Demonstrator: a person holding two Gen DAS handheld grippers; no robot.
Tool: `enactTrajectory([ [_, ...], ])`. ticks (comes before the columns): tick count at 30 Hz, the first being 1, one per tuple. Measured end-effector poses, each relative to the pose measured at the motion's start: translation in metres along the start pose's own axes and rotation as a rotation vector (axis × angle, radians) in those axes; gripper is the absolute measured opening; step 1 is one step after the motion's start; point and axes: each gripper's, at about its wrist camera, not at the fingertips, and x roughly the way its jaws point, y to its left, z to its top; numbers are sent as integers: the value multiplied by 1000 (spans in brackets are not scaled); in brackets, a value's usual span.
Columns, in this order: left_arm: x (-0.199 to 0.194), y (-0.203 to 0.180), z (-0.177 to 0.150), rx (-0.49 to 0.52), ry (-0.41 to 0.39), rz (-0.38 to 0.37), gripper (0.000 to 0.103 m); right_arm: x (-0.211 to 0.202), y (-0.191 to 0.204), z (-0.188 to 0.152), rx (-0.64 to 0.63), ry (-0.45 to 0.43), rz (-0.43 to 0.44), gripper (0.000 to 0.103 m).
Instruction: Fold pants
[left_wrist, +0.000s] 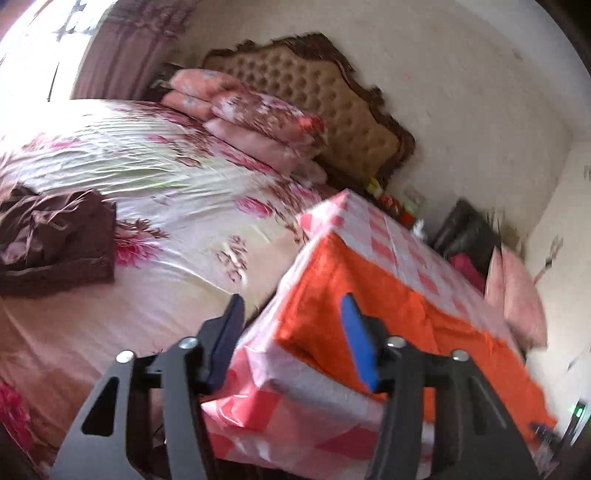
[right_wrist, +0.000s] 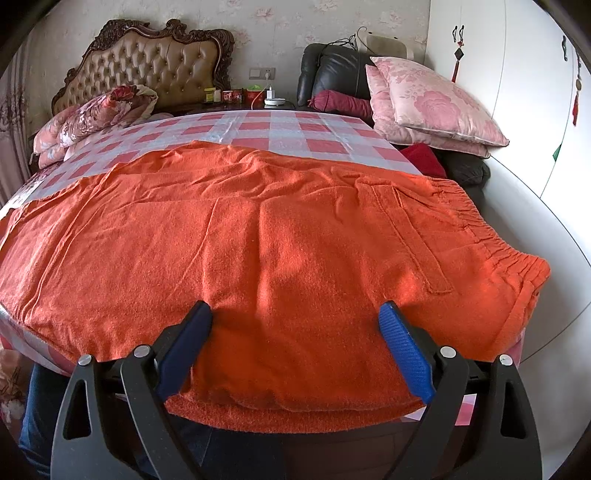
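Note:
Orange pants (right_wrist: 258, 229) lie spread across a table with a pink-and-white checked cloth (right_wrist: 280, 129), the elastic waistband (right_wrist: 491, 236) at the right end. The near hem hangs a little over the table's front edge. My right gripper (right_wrist: 295, 314) is open just above that near edge, its blue fingers apart over the cloth, holding nothing. In the left wrist view the same pants (left_wrist: 388, 306) appear tilted and blurred on the checked cloth (left_wrist: 373, 225). My left gripper (left_wrist: 291, 310) is open off the table's left end, nothing between its fingers.
A bed with a floral cover (left_wrist: 155, 173) lies left of the table, a dark maroon folded garment (left_wrist: 55, 240) on it and pillows (left_wrist: 258, 122) by the tufted headboard (right_wrist: 147, 62). Pink cushions (right_wrist: 432, 99) and a black chair (right_wrist: 332, 70) stand at the right.

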Motion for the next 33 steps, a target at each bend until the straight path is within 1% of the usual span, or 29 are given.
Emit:
enactTrajectory([
  [2, 15, -11, -4, 48, 52, -3, 50, 0, 0, 0, 2, -1, 1, 89],
  [3, 19, -13, -6, 64, 72, 27, 50, 0, 0, 0, 1, -1, 1, 89],
  [4, 23, -13, -11, 69, 79, 44, 47, 0, 0, -1, 1, -2, 1, 89],
  [7, 28, -14, -16, 96, 88, 58, 39, 0, 0, -1, 1, -2, 2, 89],
  [11, 29, -19, -20, 172, 90, 80, 37, 0, 0, -1, 1, -2, 0, 89],
  [12, 29, -21, -21, 197, 90, 85, 35, 0, -1, -1, 1, -3, 1, 89],
  [13, 29, -24, -20, 231, 86, 97, 30, 0, 0, -1, 1, -4, -1, 89],
  [14, 29, -27, -20, 272, 84, 108, 27, 0, -1, -1, 2, -4, 0, 89],
  [15, 29, -29, -20, 291, 84, 114, 23, 0, -1, -1, 2, -4, -1, 89],
  [16, 29, -32, -19, 317, 88, 117, 22, 0, -2, -1, 1, -4, 0, 89],
  [19, 28, -28, -16, 306, 104, 98, 19, 0, -1, -1, 2, -5, 0, 89],
  [22, 25, -29, -16, 317, 112, 89, 15, 0, -2, -1, 1, -5, 0, 89],
  [24, 23, -27, -14, 309, 117, 78, 14, 0, -2, -1, 4, -7, -4, 91],
  [28, 22, -21, -9, 282, 122, 60, 13, 0, 0, 2, 3, 0, -16, 92],
  [33, 21, -7, -2, 247, 112, 62, 12, 2, 13, 8, -25, -1, -16, 92],
])
